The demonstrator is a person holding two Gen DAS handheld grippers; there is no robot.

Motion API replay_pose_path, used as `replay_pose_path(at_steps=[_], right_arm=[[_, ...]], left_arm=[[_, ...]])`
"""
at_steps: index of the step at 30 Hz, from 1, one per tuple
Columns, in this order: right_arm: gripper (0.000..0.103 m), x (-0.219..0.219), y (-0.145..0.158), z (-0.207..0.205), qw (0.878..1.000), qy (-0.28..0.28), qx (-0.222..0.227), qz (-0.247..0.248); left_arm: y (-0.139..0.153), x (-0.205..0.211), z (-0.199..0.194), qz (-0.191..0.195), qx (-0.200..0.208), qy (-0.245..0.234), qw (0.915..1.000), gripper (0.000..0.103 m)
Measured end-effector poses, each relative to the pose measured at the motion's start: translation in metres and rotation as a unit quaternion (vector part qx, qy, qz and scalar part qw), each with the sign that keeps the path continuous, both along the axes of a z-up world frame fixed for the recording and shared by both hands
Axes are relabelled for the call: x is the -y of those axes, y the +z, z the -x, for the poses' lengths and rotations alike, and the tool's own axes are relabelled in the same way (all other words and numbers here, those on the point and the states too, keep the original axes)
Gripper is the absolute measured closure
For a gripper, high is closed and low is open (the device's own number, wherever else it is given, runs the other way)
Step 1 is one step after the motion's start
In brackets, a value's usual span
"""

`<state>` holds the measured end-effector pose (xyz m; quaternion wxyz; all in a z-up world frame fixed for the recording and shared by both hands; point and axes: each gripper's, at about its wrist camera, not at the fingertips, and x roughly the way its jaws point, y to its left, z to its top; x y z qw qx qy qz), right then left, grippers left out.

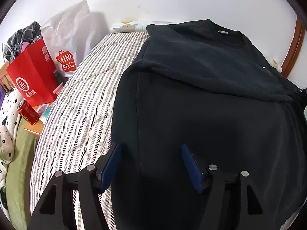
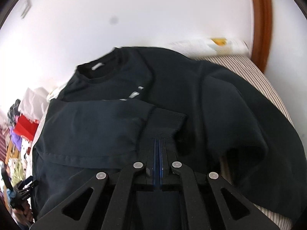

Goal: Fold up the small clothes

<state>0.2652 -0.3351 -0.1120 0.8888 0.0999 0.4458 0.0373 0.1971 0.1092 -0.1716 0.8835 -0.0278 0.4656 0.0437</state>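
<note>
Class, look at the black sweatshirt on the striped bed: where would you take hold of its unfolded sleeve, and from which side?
Probably the sleeve's lower end, beside the bare striped bedding. It drapes loose, its end lifting into an open fold. Come from the bed's near edge, one finger under the fold.

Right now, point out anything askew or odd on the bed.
The black sweatshirt is folded unevenly: one sleeve lies across the chest, while the other side is bunched, drooping over the striped mattress edge. Nothing looks spilled or damaged.
</note>
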Motion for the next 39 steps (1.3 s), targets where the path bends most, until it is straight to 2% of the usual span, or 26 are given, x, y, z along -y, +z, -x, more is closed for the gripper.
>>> replay_pose_path(at_steps=[3, 6, 8, 11, 16, 19, 21, 23, 27, 30, 36, 39], right_arm=[[0.087, -0.019, -0.012, -0.012, 1.000, 0.012, 0.000, 0.025], [0.086, -0.029, -0.038, -0.025, 0.997, 0.008, -0.034, 0.064], [0.084, -0.027, -0.045, -0.025, 0.998, 0.001, -0.034, 0.060], [0.080, -0.028, -0.035, -0.018, 0.998, 0.001, -0.036, 0.060], [0.049, -0.012, -0.002, 0.028, 0.998, -0.010, 0.004, 0.054], [0.042, 0.019, 0.012, 0.060, 0.998, -0.033, 0.022, 0.042], [0.035, 0.043, 0.018, 0.081, 0.996, -0.064, 0.024, 0.055], [0.028, 0.069, 0.021, 0.106, 0.989, -0.105, 0.026, 0.098], [0.026, 0.116, 0.009, 0.151, 0.970, -0.158, -0.006, 0.185], [0.026, 0.146, -0.008, 0.178, 0.957, -0.187, -0.040, 0.218], [0.026, 0.183, -0.036, 0.204, 0.945, -0.214, -0.073, 0.236], [0.026, 0.199, -0.040, 0.203, 0.948, -0.229, -0.057, 0.213]], left_arm=[[0.004, 0.001, 0.001, 0.003, 0.005, 0.002, 1.0000, 0.039], [0.006, 0.001, 0.001, 0.006, 0.007, 0.004, 0.9999, 0.039], [0.006, 0.000, 0.000, 0.004, 0.007, 0.004, 1.0000, 0.039], [0.005, 0.000, -0.001, 0.002, 0.003, 0.006, 1.0000, 0.039], [0.009, 0.000, 0.002, 0.009, 0.013, 0.004, 0.9999, 0.039], [0.009, 0.003, 0.002, 0.016, 0.012, 0.001, 0.9998, 0.039], [0.007, 0.006, 0.002, 0.019, 0.007, -0.004, 0.9998, 0.039], [0.005, 0.010, 0.002, 0.012, 0.006, -0.006, 0.9999, 0.037], [0.001, 0.017, 0.005, -0.004, 0.004, -0.009, 0.9999, 0.032], [-0.003, 0.017, 0.007, -0.007, 0.005, -0.006, 0.9999, 0.031], [-0.003, 0.015, 0.009, -0.003, 0.007, 0.003, 1.0000, 0.030], [-0.003, 0.015, 0.009, -0.003, 0.006, 0.005, 1.0000, 0.029]])
